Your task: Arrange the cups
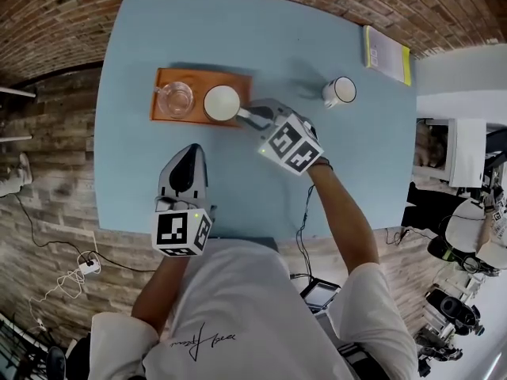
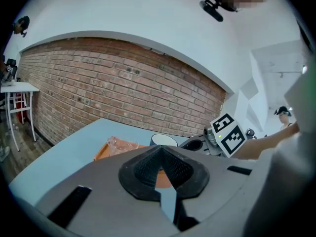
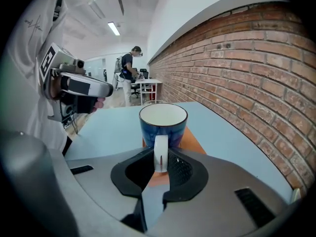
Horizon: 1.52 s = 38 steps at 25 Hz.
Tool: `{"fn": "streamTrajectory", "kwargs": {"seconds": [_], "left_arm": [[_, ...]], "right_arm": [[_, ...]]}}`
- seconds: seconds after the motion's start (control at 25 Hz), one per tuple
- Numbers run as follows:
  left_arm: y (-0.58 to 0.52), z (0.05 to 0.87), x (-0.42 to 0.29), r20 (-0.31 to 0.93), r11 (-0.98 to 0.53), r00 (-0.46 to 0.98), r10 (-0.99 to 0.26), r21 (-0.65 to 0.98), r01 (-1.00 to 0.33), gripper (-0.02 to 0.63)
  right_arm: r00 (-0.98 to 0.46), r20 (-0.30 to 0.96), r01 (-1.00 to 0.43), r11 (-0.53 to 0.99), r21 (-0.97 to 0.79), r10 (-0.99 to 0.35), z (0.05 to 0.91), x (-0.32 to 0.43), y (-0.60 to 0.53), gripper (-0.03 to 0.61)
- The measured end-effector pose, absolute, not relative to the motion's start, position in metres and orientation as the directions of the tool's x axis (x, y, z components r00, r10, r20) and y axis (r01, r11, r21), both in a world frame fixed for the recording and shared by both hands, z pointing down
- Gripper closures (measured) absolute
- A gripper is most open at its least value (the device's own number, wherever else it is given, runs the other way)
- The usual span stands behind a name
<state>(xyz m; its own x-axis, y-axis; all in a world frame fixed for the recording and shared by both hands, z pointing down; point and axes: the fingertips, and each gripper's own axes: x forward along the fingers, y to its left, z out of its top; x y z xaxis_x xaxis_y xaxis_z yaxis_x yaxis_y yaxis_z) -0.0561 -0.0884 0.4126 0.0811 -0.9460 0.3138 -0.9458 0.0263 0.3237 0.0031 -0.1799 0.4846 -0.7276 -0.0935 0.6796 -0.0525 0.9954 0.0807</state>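
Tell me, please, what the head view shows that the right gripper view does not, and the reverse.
Only the head view shows the white mug standing alone on the table and the yellow-edged booklet near the far corner. Only the right gripper view shows the right gripper closed on the white handle of the blue mug, that mug's blue outside, and a person at a distant desk. Both show the blue mug on the orange tray, the table and the left gripper.
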Motion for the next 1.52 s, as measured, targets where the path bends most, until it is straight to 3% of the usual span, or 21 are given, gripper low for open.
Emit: {"fn": "streamTrajectory", "kwargs": {"seconds": [0.68,1.52], "left_arm": [[-0.093,0.402,-0.069,0.265,-0.068,0.172,-0.949,0.359,-0.931,0.606],[-0.094,0.399,-0.093,0.223,-0.140,0.238,-0.946,0.381,-0.914,0.606]], "right_arm": [[-0.665,0.660,-0.422,0.905,0.056,-0.350,0.476,0.000,-0.173,0.518],[-0.432,0.620,-0.819,0.573,0.034,-0.655,0.478,-0.007,-0.157,0.518]]}}
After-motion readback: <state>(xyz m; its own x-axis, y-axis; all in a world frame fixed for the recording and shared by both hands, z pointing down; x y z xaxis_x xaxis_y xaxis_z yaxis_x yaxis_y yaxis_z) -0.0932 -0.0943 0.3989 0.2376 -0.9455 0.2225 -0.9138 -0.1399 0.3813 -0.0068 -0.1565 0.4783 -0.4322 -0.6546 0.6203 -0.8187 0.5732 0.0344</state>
